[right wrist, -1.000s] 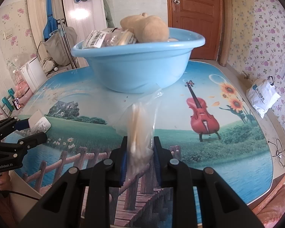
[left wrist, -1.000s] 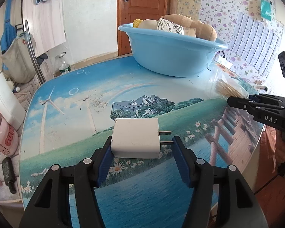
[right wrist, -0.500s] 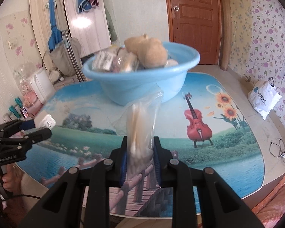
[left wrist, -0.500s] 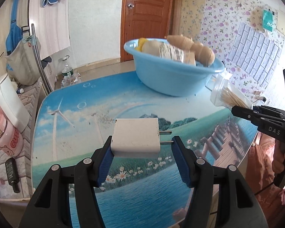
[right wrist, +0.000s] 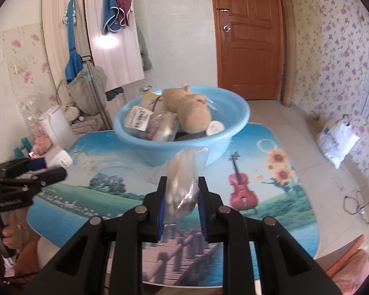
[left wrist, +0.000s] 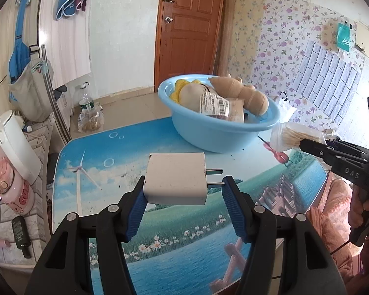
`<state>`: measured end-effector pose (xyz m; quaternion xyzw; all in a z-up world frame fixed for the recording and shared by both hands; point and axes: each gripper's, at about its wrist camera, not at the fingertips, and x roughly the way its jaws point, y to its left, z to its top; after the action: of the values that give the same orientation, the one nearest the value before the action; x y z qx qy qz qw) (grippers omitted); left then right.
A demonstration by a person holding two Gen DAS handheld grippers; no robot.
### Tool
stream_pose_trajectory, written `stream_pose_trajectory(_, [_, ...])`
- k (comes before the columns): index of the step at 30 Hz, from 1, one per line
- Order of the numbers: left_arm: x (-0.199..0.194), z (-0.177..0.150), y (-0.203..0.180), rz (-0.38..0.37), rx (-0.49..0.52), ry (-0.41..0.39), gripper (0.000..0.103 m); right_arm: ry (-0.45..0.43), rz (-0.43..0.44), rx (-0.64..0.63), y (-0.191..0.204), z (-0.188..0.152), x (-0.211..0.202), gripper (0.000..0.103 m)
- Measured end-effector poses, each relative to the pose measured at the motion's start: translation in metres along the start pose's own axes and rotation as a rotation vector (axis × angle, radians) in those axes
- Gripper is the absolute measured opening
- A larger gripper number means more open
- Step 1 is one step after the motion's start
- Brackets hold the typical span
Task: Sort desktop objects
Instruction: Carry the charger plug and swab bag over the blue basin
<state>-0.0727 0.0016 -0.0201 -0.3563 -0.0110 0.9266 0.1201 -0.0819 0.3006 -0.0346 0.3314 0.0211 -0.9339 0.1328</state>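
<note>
Left gripper clamps a white rectangular plug-in charger above the printed tabletop. Right gripper pinches a clear plastic bag, probably cotton swabs, before the light-blue plastic basin.

You were set up in somebody's home, a lived-in room. Floral wallpaper covered the walls, there was a panelled wooden door, and towels hung up on hooks. A white kettle sat off to the side, and your bench had that scenic printed top with a violin and sunflowers.
</note>
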Motion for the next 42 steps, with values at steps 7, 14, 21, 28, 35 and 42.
stream_pose_trajectory(7, [0.006, 0.001, 0.004, -0.001, -0.006, 0.012, 0.059, 0.006, -0.060, 0.069, -0.028, 0.001, 0.005, 0.021])
stream_pose_trajectory(14, [0.008, 0.007, 0.004, -0.007, -0.006, 0.007, 0.059, -0.060, -0.082, 0.035, -0.026, 0.016, -0.005, 0.021])
stream_pose_trajectory(21, [0.006, 0.021, 0.003, -0.014, -0.004, -0.009, 0.059, -0.113, -0.066, 0.024, -0.024, 0.036, -0.012, 0.021])
stream_pose_trajectory(28, [0.012, 0.043, 0.001, -0.034, -0.007, -0.029, 0.059, -0.152, -0.023, -0.008, -0.013, 0.053, -0.006, 0.021])
stream_pose_trajectory(35, [0.021, 0.068, -0.007, -0.059, 0.016, -0.058, 0.059, -0.152, 0.010, -0.018, -0.005, 0.062, 0.009, 0.021])
stream_pose_trajectory(42, [0.046, 0.097, -0.022, -0.088, 0.044, -0.058, 0.059, -0.162, 0.033, -0.019, -0.007, 0.077, 0.026, 0.021])
